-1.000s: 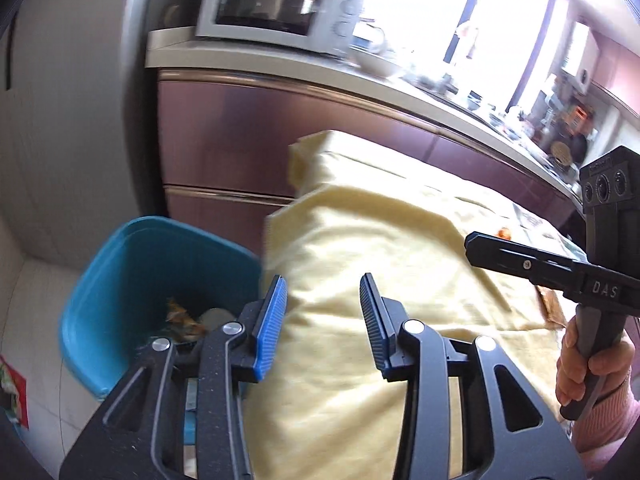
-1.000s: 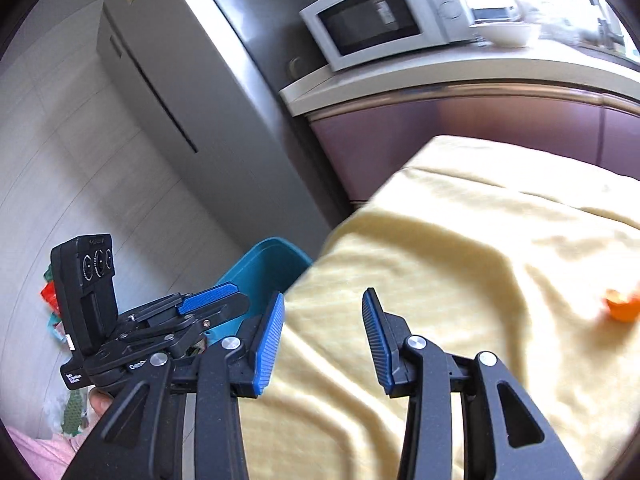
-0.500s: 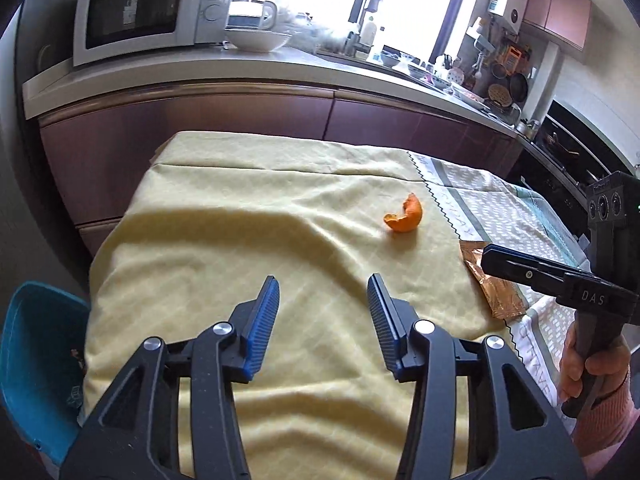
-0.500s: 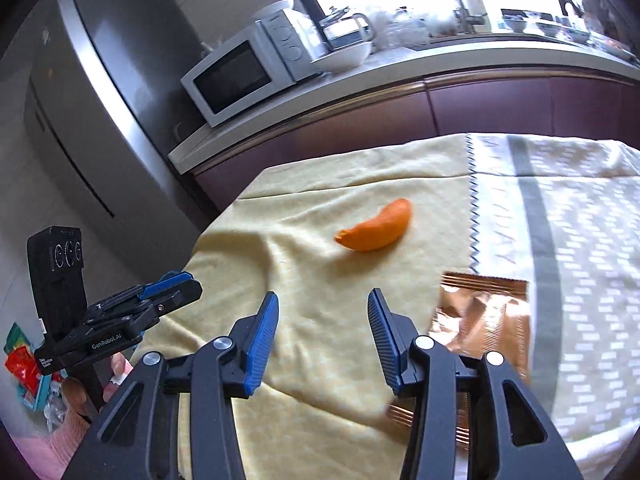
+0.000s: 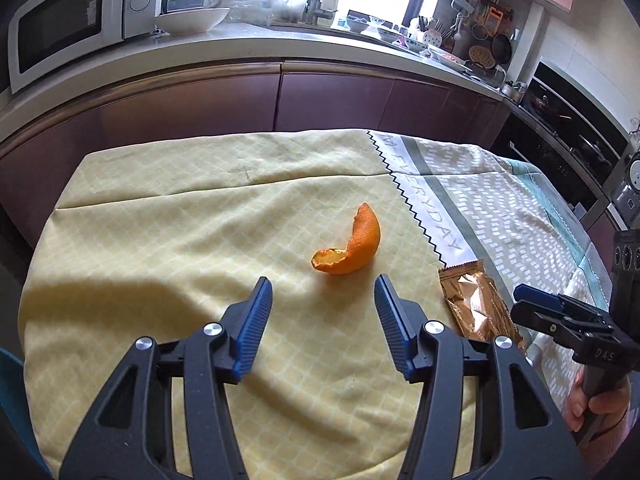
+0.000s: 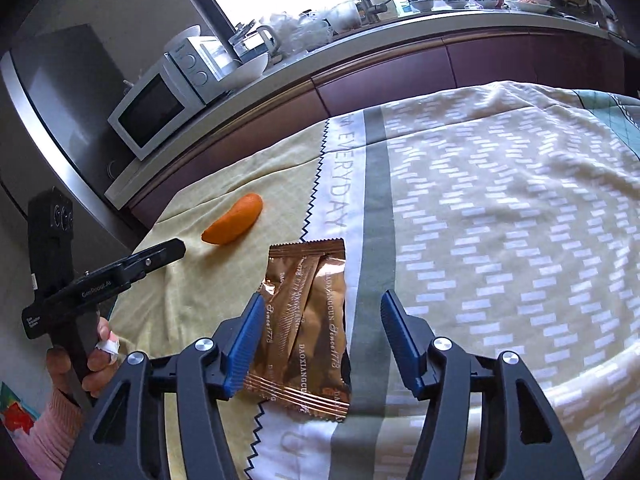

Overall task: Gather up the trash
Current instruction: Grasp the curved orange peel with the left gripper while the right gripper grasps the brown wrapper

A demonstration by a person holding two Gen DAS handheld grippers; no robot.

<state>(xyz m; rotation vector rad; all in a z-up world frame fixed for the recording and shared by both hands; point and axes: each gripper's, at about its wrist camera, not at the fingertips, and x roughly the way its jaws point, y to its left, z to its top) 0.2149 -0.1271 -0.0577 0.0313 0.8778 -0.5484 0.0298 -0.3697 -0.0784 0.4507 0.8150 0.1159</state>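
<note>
An orange peel (image 5: 352, 244) lies on the yellow part of the tablecloth (image 5: 160, 248), just beyond my open, empty left gripper (image 5: 323, 306). A copper foil snack wrapper (image 6: 310, 324) lies flat near the table's front edge, between and just ahead of the jaws of my open, empty right gripper (image 6: 322, 324). The wrapper also shows in the left wrist view (image 5: 476, 306), right of the peel, with the right gripper (image 5: 532, 304) beside it. The peel also shows in the right wrist view (image 6: 234, 218), with the left gripper (image 6: 176, 246) close to it.
A kitchen counter (image 5: 280, 46) runs behind the table with a microwave (image 5: 76, 20), a bowl (image 5: 192, 20) and dishes. A grey fridge (image 6: 52, 92) stands at the left. An oven (image 5: 568, 120) is at the right. A sliver of the blue bin (image 5: 10, 392) shows at bottom left.
Both grippers swung right from the blue bin at the table's left end to over the table. The left now faces the peel, the right sits over the wrapper. Both stayed open.
</note>
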